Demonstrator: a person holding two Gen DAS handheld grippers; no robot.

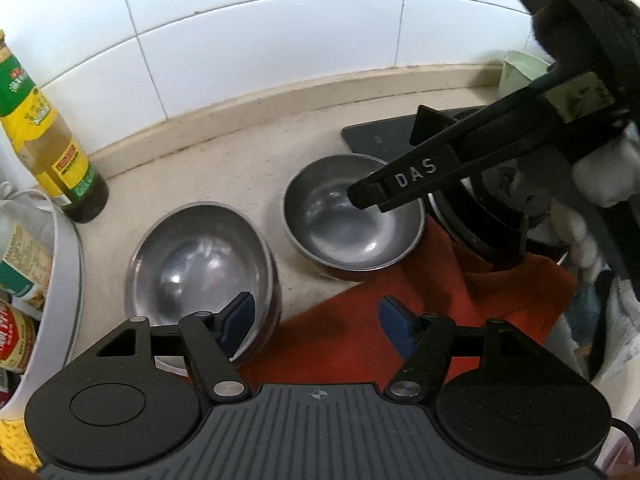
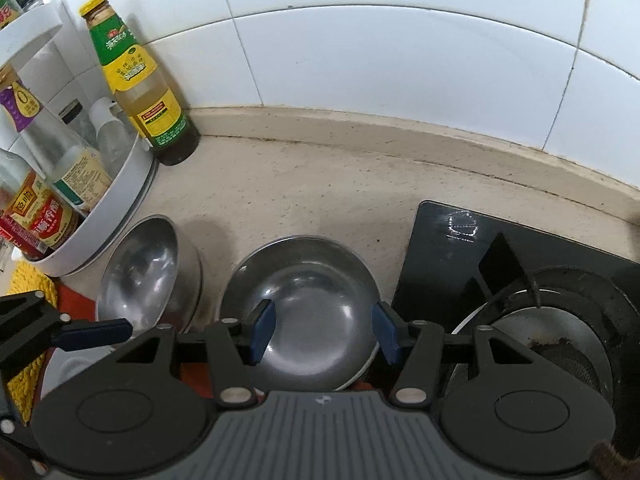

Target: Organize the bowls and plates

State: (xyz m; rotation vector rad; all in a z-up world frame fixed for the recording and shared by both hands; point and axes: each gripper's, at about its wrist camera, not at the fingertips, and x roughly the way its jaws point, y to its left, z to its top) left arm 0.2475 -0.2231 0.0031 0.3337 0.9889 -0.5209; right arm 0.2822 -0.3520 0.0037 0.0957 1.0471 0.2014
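Left wrist view: left gripper (image 1: 318, 322) with jaws apart, nothing between the blue pads, hovering over a red cloth (image 1: 432, 288) on the beige worktop (image 1: 224, 168); left pad above the near rim of the left bowl (image 1: 200, 264), whether touching cannot be told. Right bowl (image 1: 352, 220) beside it, apart, partly on the cloth, with the right gripper (image 1: 362, 196) reaching down over its far rim from the upper right. Oil bottle (image 1: 52, 132) upright at the tiled wall, white rack (image 1: 60, 260) of bottles at the left edge, stove (image 1: 472, 200) to the right. Right wrist view: right gripper (image 2: 324, 330) open, pads straddling the near part of the right bowl (image 2: 304, 296) without pressing on it. Left bowl (image 2: 140, 276) just left, near the rack (image 2: 116, 216), a blue finger of the left gripper (image 2: 96, 332) over its near edge. Stove (image 2: 520, 280) at right, oil bottle (image 2: 140, 84) in the corner.
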